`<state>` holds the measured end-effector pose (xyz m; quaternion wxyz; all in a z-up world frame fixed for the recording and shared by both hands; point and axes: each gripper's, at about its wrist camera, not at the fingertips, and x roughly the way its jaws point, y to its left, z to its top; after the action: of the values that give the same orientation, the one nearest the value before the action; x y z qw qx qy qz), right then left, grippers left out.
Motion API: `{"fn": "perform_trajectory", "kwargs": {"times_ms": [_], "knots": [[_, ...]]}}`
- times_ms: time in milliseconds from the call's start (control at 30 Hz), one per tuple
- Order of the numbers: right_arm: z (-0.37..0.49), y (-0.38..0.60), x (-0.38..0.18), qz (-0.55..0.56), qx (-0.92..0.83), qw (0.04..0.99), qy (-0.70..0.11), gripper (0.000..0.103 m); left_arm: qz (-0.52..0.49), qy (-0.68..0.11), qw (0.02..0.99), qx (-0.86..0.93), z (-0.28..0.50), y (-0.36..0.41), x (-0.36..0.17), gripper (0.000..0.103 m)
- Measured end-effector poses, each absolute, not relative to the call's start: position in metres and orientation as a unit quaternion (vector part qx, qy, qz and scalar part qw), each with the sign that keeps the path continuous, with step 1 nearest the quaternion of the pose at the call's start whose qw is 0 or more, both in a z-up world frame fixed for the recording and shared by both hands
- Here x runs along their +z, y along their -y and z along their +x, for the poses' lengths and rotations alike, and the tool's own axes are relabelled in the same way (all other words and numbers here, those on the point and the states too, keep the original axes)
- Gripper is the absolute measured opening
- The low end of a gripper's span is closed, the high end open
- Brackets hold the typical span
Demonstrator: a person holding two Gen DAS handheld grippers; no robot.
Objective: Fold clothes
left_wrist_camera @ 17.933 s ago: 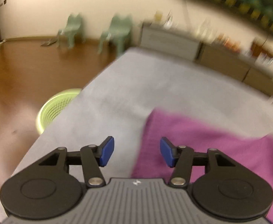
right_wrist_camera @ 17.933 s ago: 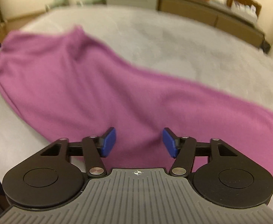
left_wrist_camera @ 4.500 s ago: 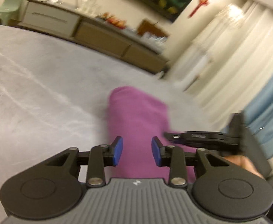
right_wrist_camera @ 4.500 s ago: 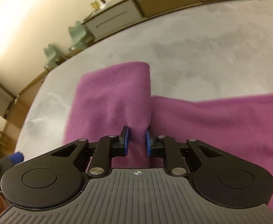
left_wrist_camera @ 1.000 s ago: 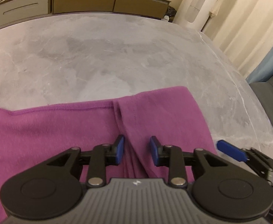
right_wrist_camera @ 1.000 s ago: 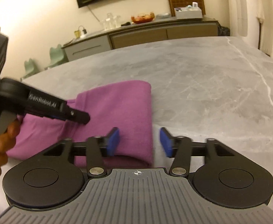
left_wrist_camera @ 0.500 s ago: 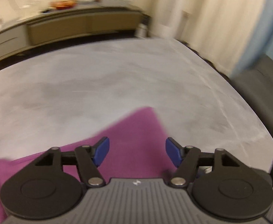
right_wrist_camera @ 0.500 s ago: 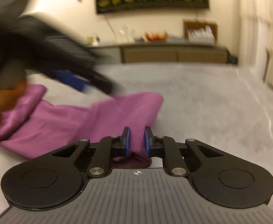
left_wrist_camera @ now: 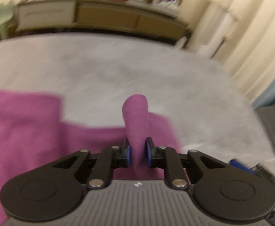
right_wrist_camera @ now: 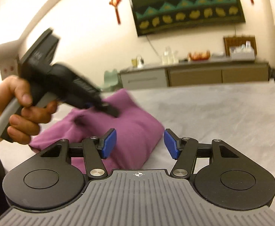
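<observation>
A purple garment (left_wrist_camera: 30, 130) lies partly folded on the grey marble table (left_wrist_camera: 118, 71). My left gripper (left_wrist_camera: 138, 154) is shut on a raised fold of the garment (left_wrist_camera: 136, 118), which stands up between its blue pads. In the right wrist view the left gripper (right_wrist_camera: 107, 107) reaches from the left, held by a hand, onto the bunched garment (right_wrist_camera: 133, 135). My right gripper (right_wrist_camera: 139, 144) is open and empty, its jaws either side of the garment's near corner, just above it.
A long sideboard (right_wrist_camera: 193, 75) with bottles and boxes stands along the far wall under a dark wall picture (right_wrist_camera: 186, 5). A pale green chair (right_wrist_camera: 110, 80) is beside it. Cream curtains (left_wrist_camera: 250, 43) hang at the right. The table's right edge (left_wrist_camera: 257, 124) is close.
My left gripper was open half a second ago and has shut on a fold of the garment. My right gripper was shut on the garment and has opened, letting it go.
</observation>
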<state>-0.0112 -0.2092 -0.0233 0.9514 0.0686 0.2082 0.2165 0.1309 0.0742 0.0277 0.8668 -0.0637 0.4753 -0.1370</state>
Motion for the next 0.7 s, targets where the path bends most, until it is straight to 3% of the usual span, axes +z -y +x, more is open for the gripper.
{"fn": "perform_trajectory", "kwargs": {"times_ms": [133,300,400,600,700], "knots": [[0.010,0.179,-0.037,0.048,0.211,0.943,-0.253,0.044,-0.054,-0.497,0.856,-0.137,0.128,-0.079,0.003,0.026],[0.021,0.145,-0.050,0.010,0.215,0.936,-0.279,0.043,-0.078,-0.484,0.864,-0.113,0.121,-0.093,-0.002,0.032],[0.028,0.132,-0.060,-0.026,0.199,0.931,-0.306,0.043,-0.100,-0.475,0.871,-0.072,0.120,-0.113,-0.005,0.047],[0.024,0.129,-0.040,-0.027,0.183,0.945,-0.269,0.043,-0.094,-0.432,0.893,-0.088,0.115,-0.116,0.012,0.045],[0.032,0.116,-0.045,-0.047,0.184,0.939,-0.286,0.043,-0.059,-0.465,0.878,-0.093,0.132,-0.103,-0.003,0.045]]}}
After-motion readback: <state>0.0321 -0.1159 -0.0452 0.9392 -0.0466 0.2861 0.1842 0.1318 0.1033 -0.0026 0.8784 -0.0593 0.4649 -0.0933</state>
